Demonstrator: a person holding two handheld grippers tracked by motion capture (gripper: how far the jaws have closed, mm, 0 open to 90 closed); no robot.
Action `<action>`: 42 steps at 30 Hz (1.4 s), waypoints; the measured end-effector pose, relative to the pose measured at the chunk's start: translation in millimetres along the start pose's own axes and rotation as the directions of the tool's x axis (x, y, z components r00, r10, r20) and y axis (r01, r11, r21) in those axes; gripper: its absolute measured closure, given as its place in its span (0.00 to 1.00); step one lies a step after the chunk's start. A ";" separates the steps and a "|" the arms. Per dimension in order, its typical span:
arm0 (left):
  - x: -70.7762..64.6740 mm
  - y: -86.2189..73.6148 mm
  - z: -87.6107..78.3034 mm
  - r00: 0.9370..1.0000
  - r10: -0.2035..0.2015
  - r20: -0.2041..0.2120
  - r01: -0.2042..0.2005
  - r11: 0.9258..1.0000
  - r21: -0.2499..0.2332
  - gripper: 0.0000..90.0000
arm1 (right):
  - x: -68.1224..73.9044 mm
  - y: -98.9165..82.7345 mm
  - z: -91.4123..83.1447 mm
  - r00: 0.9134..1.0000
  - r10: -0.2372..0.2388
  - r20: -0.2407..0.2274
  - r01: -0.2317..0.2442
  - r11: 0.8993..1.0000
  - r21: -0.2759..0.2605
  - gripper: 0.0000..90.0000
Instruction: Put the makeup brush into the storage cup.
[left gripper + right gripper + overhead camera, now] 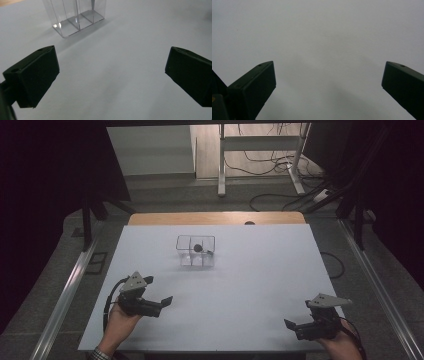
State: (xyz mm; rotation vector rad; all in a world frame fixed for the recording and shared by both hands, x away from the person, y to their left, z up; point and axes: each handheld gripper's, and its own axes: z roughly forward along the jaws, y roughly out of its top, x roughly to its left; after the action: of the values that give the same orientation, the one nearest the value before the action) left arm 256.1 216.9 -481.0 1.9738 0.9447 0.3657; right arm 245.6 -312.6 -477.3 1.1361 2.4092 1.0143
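Clear box [196, 251] sits well ahead of open left hand-held gripper [167, 301].

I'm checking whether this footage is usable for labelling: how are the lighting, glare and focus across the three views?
High view: dim, dark surroundings, the clear box small yet legible on the white table. Left gripper view: the box is sharp with small glints at its base, the near jaws soft. Right gripper view: flat grey surface, faint jaw shadows, no glare.

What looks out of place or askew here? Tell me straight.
Nothing stands out. The clear divided box stands upright and intact on the white table, with a small dark object inside it. The left hand-held gripper and right hand-held gripper are open and hold nothing.
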 end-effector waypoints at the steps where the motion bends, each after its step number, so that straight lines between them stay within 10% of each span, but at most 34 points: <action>1: 0.0 -1.1 -1.4 1.000 -0.002 -0.002 0.002 1.000 -0.001 0.00 | 0.1 0.1 0.0 1.000 0.001 0.000 -0.001 1.000 0.000 0.00; 42: -2.9 -38.0 -46.8 0.996 -0.034 -0.084 0.033 0.999 -0.014 0.00 | -1.6 0.2 -2.3 1.000 0.016 0.009 -0.015 1.000 -0.019 0.00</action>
State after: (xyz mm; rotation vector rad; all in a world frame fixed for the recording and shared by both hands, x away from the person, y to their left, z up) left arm 209.1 254.5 -485.7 1.9416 1.0256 0.4370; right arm 245.6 -314.8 -475.6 1.1523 2.3824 1.0323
